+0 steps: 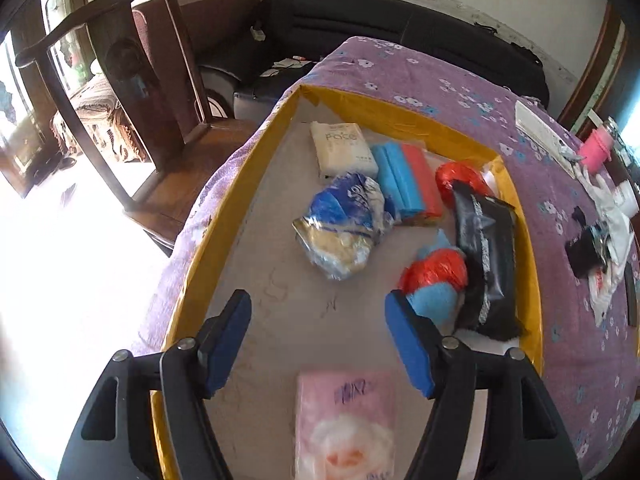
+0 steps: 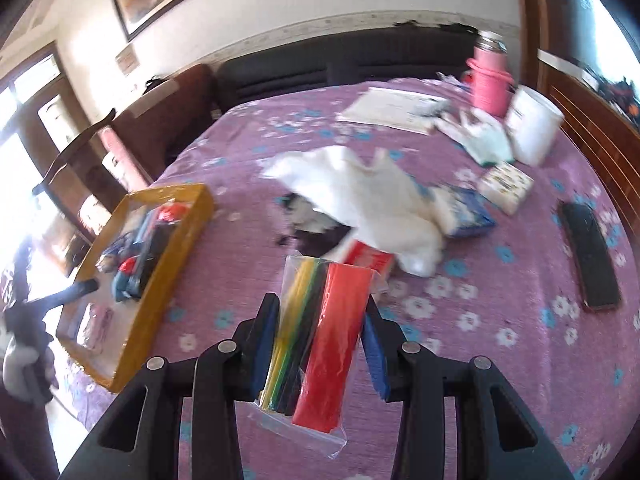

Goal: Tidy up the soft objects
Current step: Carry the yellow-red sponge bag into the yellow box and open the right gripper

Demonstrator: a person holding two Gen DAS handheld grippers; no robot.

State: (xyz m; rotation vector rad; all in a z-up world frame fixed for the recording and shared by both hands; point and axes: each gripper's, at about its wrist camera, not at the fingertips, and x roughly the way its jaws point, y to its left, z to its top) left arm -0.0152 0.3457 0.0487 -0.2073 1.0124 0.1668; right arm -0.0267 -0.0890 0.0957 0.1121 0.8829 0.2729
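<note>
Now, starting at my left, my left hand-held gripper (image 1: 318, 322) hangs released over the yellow-walled tray (image 1: 400, 112), nothing between its blue pads (image 1: 226, 344). Just below its fingertips, at six o'clock in that view, lies a pink tissue pack (image 1: 346, 424) on the tray floor. Toward twelve o'clock sit a white tissue pack (image 1: 343, 148) and a blue-and-red sponge pack (image 1: 408, 182); at the tray's centre lies a crinkled blue-and-white bag (image 1: 342, 226). At three o'clock a black pouch (image 1: 486, 256) runs along the right wall, with red and blue soft pieces (image 1: 434, 280) touching it.

Further right, my right hand-held gripper (image 2: 320, 340) is clenched on a clear packet of coloured strips (image 2: 320, 332), raised above the purple flowered tabletop (image 2: 500, 300). From that view the tray (image 2: 132, 336) lies at nine o'clock, a white cloth (image 2: 360, 196) at twelve o'clock, a pink flask (image 2: 490, 80) at one o'clock, and a black remote (image 2: 590, 256) at three o'clock.
</note>
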